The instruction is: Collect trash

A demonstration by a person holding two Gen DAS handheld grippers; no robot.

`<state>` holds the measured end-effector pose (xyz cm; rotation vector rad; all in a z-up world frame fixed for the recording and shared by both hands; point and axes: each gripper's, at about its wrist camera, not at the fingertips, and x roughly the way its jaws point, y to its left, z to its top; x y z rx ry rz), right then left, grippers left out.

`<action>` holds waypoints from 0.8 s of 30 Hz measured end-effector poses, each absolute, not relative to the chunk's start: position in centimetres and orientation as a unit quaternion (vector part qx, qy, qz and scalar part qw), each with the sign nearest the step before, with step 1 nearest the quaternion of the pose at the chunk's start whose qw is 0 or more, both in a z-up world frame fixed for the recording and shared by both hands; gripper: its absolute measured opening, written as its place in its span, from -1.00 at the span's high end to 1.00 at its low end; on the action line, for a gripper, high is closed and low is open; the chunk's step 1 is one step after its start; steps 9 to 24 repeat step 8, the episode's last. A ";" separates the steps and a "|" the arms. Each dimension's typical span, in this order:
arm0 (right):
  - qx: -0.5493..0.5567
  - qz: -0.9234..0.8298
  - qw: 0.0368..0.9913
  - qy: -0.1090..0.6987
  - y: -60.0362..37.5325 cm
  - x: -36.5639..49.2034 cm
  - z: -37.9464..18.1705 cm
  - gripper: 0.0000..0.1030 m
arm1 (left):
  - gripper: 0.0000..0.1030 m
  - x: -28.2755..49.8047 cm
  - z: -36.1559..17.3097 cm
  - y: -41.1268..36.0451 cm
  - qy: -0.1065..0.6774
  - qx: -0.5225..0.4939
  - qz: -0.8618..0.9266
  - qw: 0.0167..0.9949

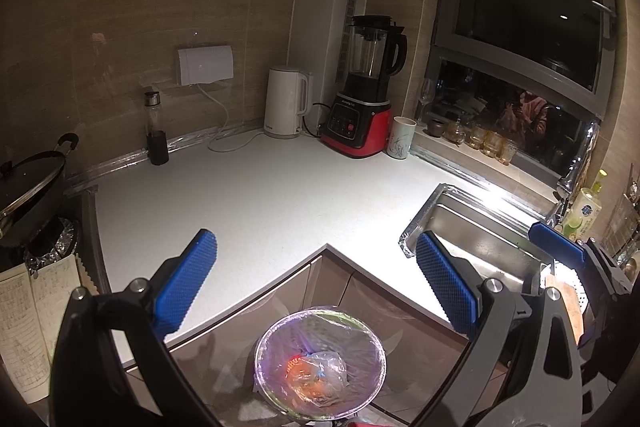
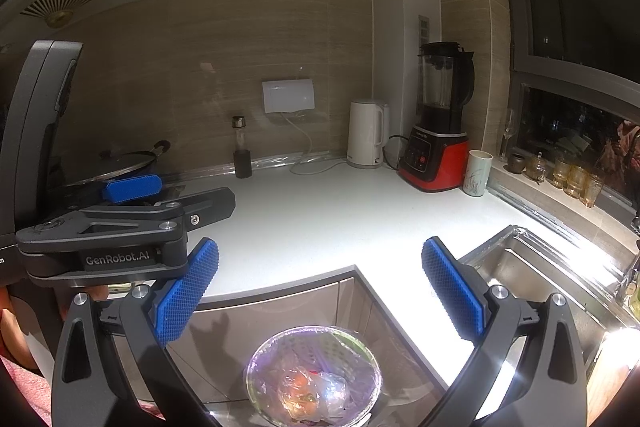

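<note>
Both grippers hang above the inner corner of the L-shaped white bench (image 1: pixel 256 203), and each has its jaws spread wide apart with nothing between them. The left gripper (image 1: pixel 316 279) and the right gripper (image 2: pixel 320 287) both look down on the round bin lined with a clear plastic bag (image 1: pixel 320 363) that stands on the floor below the bench corner, in front of the glossy beige cabinet doors (image 1: pixel 248 339). Inside the bin lies a crumpled clear plastic bag with orange scraps (image 1: pixel 316 375), near the middle of the liner.

At the far side of the bench stand a white electric kettle (image 1: pixel 286 103), a red-and-black blender with a dark jug (image 1: pixel 362 107) just to its right, and a pale ceramic cup (image 1: pixel 401 138) beside the blender. A slim glass bottle with dark liquid (image 1: pixel 156 131) stands further left by the wall. A stainless steel sink (image 1: pixel 476 239) is set into the bench on the right, and a black lidded pan (image 1: pixel 32 195) sits at the left edge.
</note>
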<state>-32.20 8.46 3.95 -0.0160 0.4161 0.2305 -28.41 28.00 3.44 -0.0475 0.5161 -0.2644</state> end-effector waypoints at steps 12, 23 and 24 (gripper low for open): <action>-0.006 0.114 0.972 0.207 8.4 -32.1 3.7 -0.96 | -0.85 -27.8 3.3 28.3 0.267 -0.030 -0.135 0.954; -0.006 0.114 0.972 0.207 8.4 -32.1 3.7 -0.96 | -0.85 -27.8 3.3 28.3 0.267 -0.030 -0.135 0.954; -0.006 0.114 0.972 0.207 8.4 -32.1 3.7 -0.96 | -0.85 -27.8 3.3 28.3 0.267 -0.030 -0.135 0.954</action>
